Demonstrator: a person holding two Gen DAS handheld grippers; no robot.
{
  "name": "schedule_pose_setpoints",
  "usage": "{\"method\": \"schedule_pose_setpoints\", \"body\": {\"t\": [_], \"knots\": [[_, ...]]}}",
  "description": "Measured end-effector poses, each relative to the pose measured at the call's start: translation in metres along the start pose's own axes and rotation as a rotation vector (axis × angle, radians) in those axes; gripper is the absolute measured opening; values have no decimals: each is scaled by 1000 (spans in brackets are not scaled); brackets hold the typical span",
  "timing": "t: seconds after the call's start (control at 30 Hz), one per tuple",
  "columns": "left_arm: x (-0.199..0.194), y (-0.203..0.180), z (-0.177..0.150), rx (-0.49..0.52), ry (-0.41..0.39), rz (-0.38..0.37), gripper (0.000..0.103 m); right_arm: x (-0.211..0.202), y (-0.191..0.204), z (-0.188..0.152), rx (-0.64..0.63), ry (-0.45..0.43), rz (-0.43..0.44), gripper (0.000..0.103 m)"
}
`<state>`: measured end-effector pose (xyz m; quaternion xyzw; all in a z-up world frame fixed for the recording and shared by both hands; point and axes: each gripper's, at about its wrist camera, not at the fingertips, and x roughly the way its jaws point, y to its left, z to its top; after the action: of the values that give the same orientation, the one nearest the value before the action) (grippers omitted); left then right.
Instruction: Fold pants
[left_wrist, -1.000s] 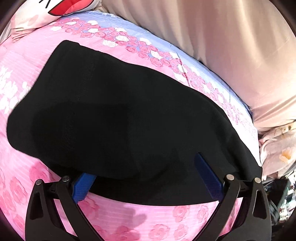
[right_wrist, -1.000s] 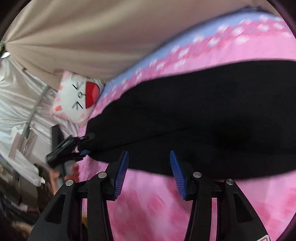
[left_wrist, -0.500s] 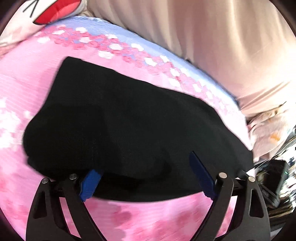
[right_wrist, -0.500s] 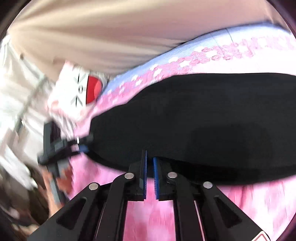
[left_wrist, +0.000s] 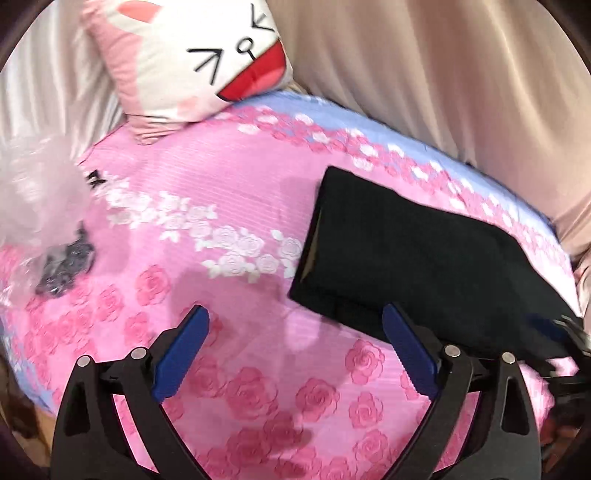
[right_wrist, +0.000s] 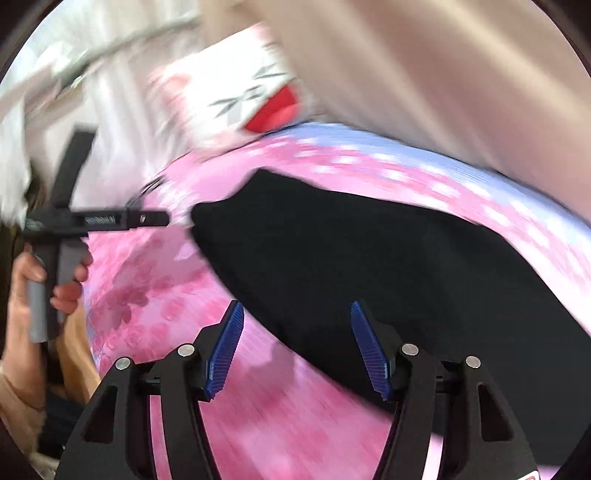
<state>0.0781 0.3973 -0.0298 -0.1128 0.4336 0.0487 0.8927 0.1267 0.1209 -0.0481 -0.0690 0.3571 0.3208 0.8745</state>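
Note:
The black pants (left_wrist: 417, 266) lie folded flat on the pink rose-print bedsheet (left_wrist: 221, 206); they also show in the right wrist view (right_wrist: 388, 266). My left gripper (left_wrist: 295, 347) is open and empty, above the sheet just left of the pants' near corner. My right gripper (right_wrist: 297, 347) is open and empty at the pants' near edge. The left gripper (right_wrist: 147, 218), held in a hand, shows from the side in the right wrist view, just left of the pants. The right gripper's blurred tip (left_wrist: 565, 328) shows at the right edge of the left wrist view.
A white and pink cartoon-face pillow (left_wrist: 192, 62) sits at the head of the bed; it also shows, blurred, in the right wrist view (right_wrist: 236, 96). A beige curtain (left_wrist: 461, 85) hangs behind the bed. A clear plastic bag (left_wrist: 33, 206) with something dark lies at the left.
The left gripper has pulled back and swung left off the pants. The right gripper, shut half a second ago, has opened wide. The pants now lie as a smaller folded rectangle.

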Motion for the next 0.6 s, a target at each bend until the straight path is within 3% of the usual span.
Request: {"method": "schedule_pose_setpoints", "body": {"t": [0.1, 0.13, 0.17, 0.2, 0.27, 0.37, 0.43, 0.53, 0.57, 0.6], "knots": [[-15, 8, -4, -1, -15, 23, 93, 47, 23, 20, -63, 42, 40, 58], [-19, 11, -5, 5, -19, 43, 93, 64, 29, 25, -71, 68, 48, 40], [-21, 11, -6, 6, -22, 56, 93, 85, 32, 34, -57, 109, 68, 6], [-25, 14, -7, 4, -26, 68, 93, 96, 29, 34, -24, 149, 91, 5], [-32, 22, -7, -11, -36, 82, 93, 110, 25, 34, 91, 196, 156, 5], [-41, 27, -4, -29, -61, 84, 94, 90, 46, 29, 10, 151, 173, 12], [-38, 24, 3, -36, -72, 89, 95, 106, 45, 16, 16, 207, 194, 13], [-28, 3, 14, -40, -66, 47, 95, 86, 13, 14, 221, 174, 330, 15], [-25, -5, 15, -33, -66, 39, 95, 59, -3, 11, 263, 109, 360, 19], [-23, -15, 15, -19, -69, 31, 95, 28, -20, 5, 276, 34, 337, 34]]}}
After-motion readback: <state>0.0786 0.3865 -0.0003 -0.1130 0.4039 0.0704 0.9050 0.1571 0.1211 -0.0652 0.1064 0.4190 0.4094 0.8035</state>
